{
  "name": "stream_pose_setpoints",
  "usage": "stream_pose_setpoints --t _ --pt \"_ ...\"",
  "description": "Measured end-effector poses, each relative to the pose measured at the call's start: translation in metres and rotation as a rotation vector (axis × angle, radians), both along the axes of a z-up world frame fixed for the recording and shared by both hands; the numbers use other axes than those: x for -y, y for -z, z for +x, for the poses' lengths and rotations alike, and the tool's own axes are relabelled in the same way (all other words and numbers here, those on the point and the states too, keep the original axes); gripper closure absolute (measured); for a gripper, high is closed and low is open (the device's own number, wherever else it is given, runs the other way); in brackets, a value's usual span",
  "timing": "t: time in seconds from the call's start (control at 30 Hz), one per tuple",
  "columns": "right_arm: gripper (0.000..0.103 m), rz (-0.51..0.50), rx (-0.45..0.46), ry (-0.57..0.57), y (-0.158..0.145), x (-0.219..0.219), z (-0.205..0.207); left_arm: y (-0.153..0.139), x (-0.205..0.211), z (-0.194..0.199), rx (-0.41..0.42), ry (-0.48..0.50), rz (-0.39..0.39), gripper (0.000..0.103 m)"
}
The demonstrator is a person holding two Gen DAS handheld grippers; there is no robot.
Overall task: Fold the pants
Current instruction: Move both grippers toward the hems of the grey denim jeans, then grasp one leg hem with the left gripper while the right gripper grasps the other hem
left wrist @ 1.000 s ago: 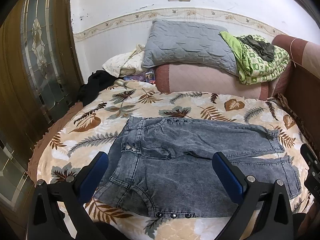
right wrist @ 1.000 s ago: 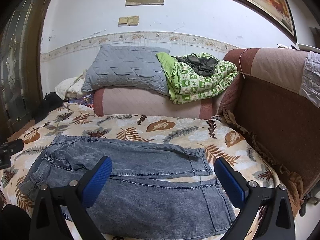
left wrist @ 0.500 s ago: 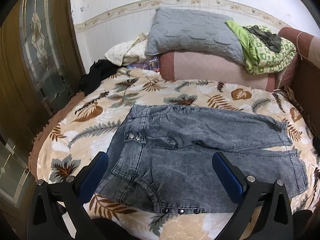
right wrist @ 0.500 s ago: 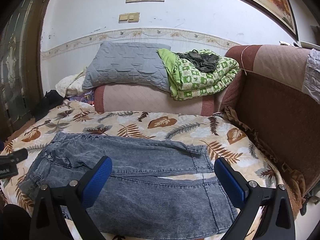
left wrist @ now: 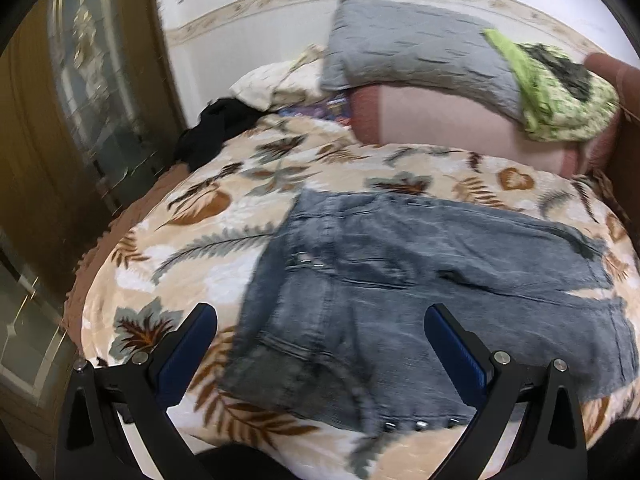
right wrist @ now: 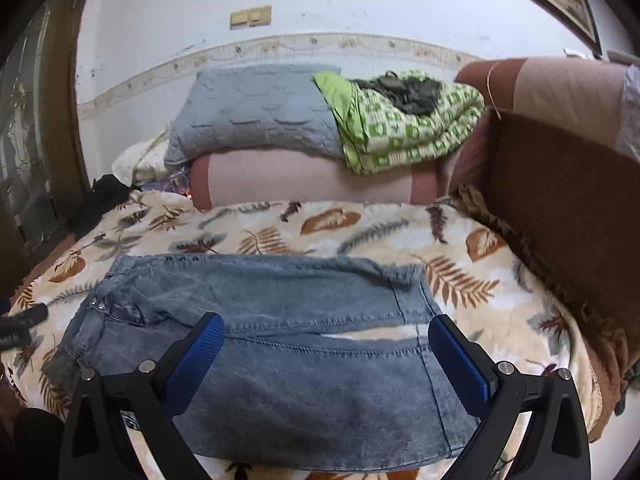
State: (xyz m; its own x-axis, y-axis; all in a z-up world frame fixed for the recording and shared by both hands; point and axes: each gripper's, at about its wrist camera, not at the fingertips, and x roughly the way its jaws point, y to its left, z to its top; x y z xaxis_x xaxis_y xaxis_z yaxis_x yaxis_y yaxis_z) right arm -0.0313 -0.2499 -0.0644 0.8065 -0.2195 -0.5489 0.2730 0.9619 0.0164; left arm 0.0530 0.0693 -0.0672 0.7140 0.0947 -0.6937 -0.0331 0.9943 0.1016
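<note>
The pants [left wrist: 420, 292], grey-blue washed denim, lie spread flat on the bed [left wrist: 192, 248], whose cover is cream with brown and grey leaves. Their waistband is toward the bed's left side and the two short legs run toward the right, one beside the other with a thin strip of cover showing between the hems in the right wrist view. The left claw [left wrist: 320, 348] hangs above the waist end with its blue-padded fingers wide apart and nothing between them; the near waist corner with its row of metal studs lies below it. The right claw [right wrist: 326, 356] hangs over the leg end, also spread wide and holding nothing, with the near leg's fabric filling the space under it. In that view part of the left claw shows as a dark shape at the far left edge, near the waistband. At the head of the bed a grey pillow [right wrist: 256, 112] rests on a pink bolster [right wrist: 304, 178], with a folded green blanket [right wrist: 408, 124] beside it. A black cloth [left wrist: 216, 128] lies at the far left corner of the bed. The left wrist view is blurred.
</note>
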Motion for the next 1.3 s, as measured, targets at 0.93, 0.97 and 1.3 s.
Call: stream_pose_setpoints --t 0.93,0.97,1.3 --pt "0.0 0.461 -0.25 0.177 0.088 0.229 0.156 0.09 -0.052 0.317 -0.337 -0.196 0.041 0.0" --pt "0.0 0.483 -0.258 0.174 0.091 0.234 0.163 0.095 -0.052 0.326 -0.349 -0.202 0.04 0.0" --pt "0.033 0.561 -0.337 0.208 0.114 0.235 0.203 0.129 -0.025 0.356 -0.417 -0.087 -0.006 0.072"
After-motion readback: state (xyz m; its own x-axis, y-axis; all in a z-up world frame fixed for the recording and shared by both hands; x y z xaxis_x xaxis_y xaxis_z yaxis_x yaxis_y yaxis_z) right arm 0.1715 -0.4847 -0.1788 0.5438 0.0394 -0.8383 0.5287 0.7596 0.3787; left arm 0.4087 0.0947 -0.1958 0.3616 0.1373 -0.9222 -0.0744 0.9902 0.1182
